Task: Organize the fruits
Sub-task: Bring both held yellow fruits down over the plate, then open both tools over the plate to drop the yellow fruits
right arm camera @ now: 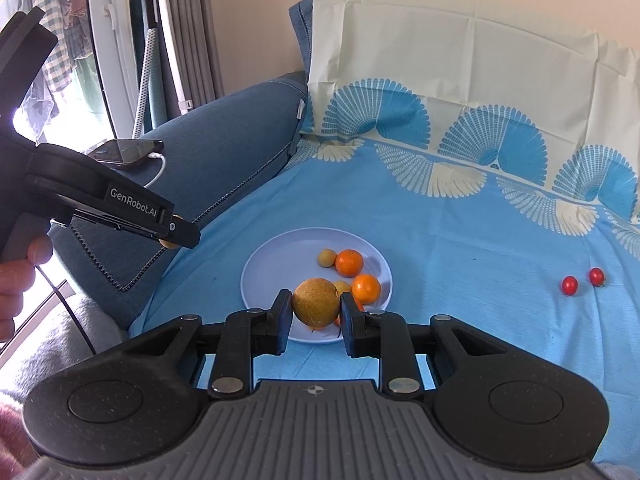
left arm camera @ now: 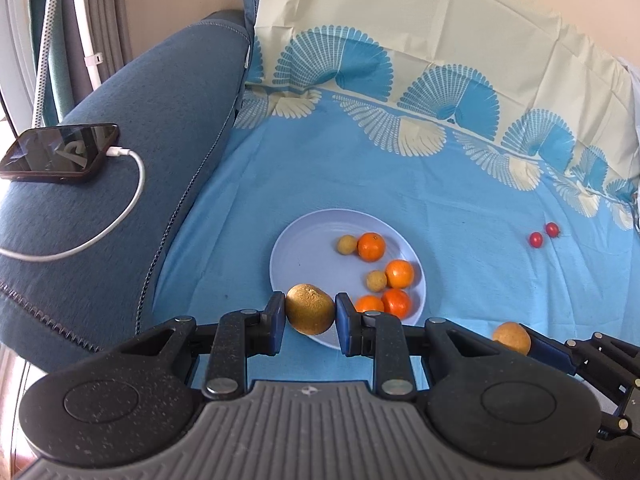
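Observation:
A pale blue plate (left arm camera: 304, 240) (right arm camera: 280, 252) lies on the blue bedsheet with several tangerines (left arm camera: 371, 246) (right arm camera: 349, 262) and small yellow fruits (left arm camera: 346, 245) (right arm camera: 327, 258) on it. My left gripper (left arm camera: 310, 314) is shut on a brown kiwi (left arm camera: 310, 309) held over the plate's near rim. My right gripper (right arm camera: 316, 307) is shut on a second brown kiwi (right arm camera: 316, 302), also over the plate's near edge; that kiwi shows at the lower right in the left wrist view (left arm camera: 511, 337). Two cherry tomatoes (left arm camera: 536, 239) (right arm camera: 569, 285) lie on the sheet to the right.
A blue sofa arm (left arm camera: 140, 184) rises at the left, with a phone (left arm camera: 60, 153) on a white charging cable. A patterned sheet covers the backrest (left arm camera: 440, 40). The left gripper's body (right arm camera: 120, 208) shows at the left in the right wrist view.

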